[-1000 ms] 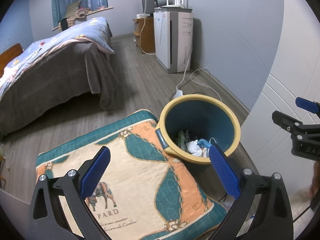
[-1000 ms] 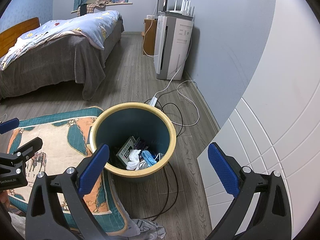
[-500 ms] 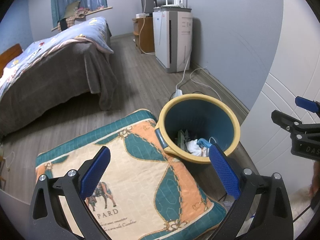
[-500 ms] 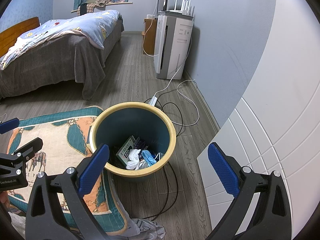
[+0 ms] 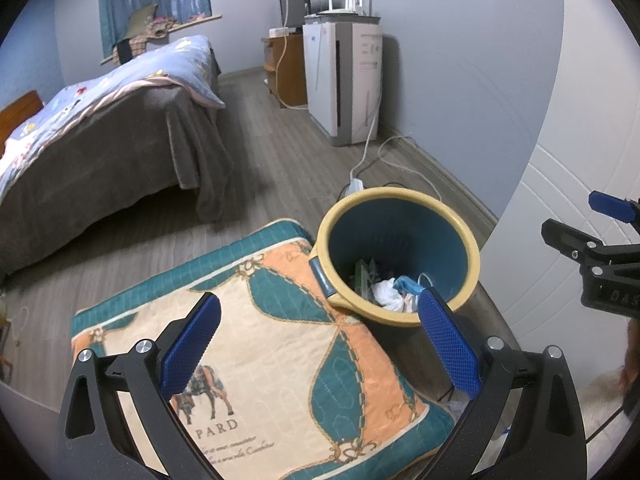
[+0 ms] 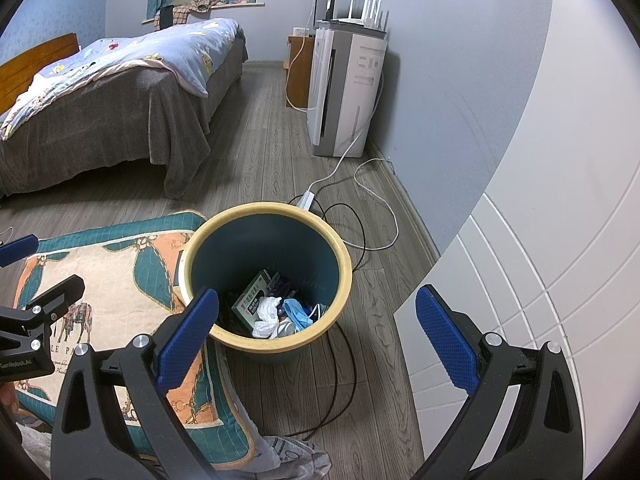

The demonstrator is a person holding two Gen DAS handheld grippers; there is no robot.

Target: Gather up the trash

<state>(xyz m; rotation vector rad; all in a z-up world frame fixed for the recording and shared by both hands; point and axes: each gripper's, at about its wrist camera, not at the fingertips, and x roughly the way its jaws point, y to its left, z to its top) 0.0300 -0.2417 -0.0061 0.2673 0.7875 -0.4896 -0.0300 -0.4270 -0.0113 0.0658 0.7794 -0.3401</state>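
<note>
A round bin [image 6: 224, 224] with a yellow rim and teal inside stands on the wood floor. In it lie a green box [image 6: 253, 296], crumpled white paper [image 6: 267, 309] and a blue face mask [image 6: 298, 312]. The same bin [image 5: 400, 196] shows in the left wrist view with the white paper [image 5: 386, 292] inside. My right gripper [image 6: 316, 332] hangs open just above and in front of the bin, with nothing between its fingers. My left gripper [image 5: 320, 344] is open over a patterned cushion [image 5: 260, 340], left of the bin.
The cushion [image 6: 100, 280] touches the bin's left side. Black and white cables [image 6: 360, 220] and a power strip [image 6: 306, 200] lie behind and beside the bin. A white door [image 6: 540, 280] stands at right, a bed [image 6: 120, 92] at left, a white appliance [image 6: 344, 92] against the wall.
</note>
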